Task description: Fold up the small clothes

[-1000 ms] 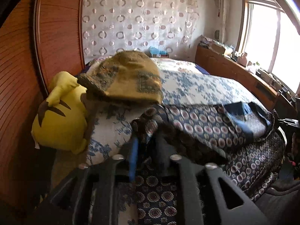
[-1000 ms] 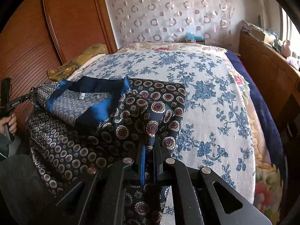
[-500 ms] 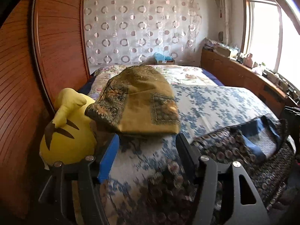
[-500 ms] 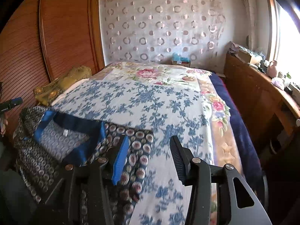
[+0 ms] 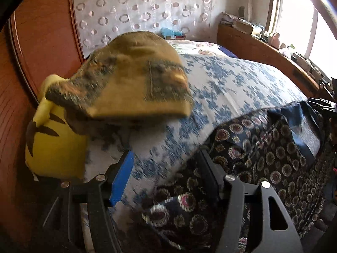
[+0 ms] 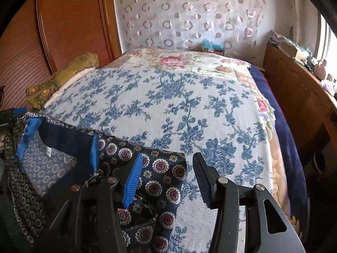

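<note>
Both the left gripper and right gripper have just spread, empty, over the dark medallion-print silky garment on the blue-floral bed. One fold looks laid; regrip next. Beyond, an olive folded garment.

Both grippers released the patterned garment. Left gripper jaws went from pinched on the fabric to spread apart, nothing clamped between them. Right gripper jaws likewise opened off the cloth. Garment dropped from lifted and bunched to lying flat at the near edge of the bed.
</note>
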`<act>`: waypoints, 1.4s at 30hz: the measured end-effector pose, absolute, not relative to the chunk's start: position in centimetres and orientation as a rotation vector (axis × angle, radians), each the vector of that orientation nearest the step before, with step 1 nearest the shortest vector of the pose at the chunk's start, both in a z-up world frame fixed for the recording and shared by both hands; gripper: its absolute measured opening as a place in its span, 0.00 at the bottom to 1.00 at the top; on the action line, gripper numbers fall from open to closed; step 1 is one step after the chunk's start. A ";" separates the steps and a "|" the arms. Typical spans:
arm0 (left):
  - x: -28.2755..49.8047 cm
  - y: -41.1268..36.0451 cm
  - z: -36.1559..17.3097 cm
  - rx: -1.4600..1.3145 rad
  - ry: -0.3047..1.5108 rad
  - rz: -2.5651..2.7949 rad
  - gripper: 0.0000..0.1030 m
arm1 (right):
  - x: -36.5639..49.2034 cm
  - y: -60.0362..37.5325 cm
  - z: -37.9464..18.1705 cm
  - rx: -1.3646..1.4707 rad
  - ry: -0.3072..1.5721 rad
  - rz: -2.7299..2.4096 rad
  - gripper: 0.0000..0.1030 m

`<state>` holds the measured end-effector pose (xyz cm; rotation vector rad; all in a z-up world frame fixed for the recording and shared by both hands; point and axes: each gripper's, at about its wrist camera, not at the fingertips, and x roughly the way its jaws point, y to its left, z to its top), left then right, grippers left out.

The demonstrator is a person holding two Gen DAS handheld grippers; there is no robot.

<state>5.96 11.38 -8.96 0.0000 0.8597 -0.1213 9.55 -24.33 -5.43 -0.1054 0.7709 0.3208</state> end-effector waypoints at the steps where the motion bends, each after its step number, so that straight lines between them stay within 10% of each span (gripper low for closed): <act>1: 5.7 11.3 -9.0 -0.004 0.860 -0.125 0.62 | 9.9 -24.4 -5.5 -0.104 0.774 0.318 0.51; 23: 2.9 10.5 -9.7 -0.084 0.867 -0.190 0.62 | 11.3 -24.6 -7.2 -0.054 0.832 0.336 0.61; 28: 2.8 10.3 -9.7 -0.096 0.865 -0.234 0.41 | 11.3 -24.6 -7.3 -0.053 0.835 0.356 0.61; 37: 2.1 9.2 -8.6 -0.118 0.849 -0.322 0.10 | 10.2 -24.0 -7.3 -0.024 0.835 0.442 0.10; 42: 0.9 8.1 -4.3 -0.128 0.739 -0.339 0.09 | 7.8 -24.0 -4.6 0.008 0.729 0.491 0.04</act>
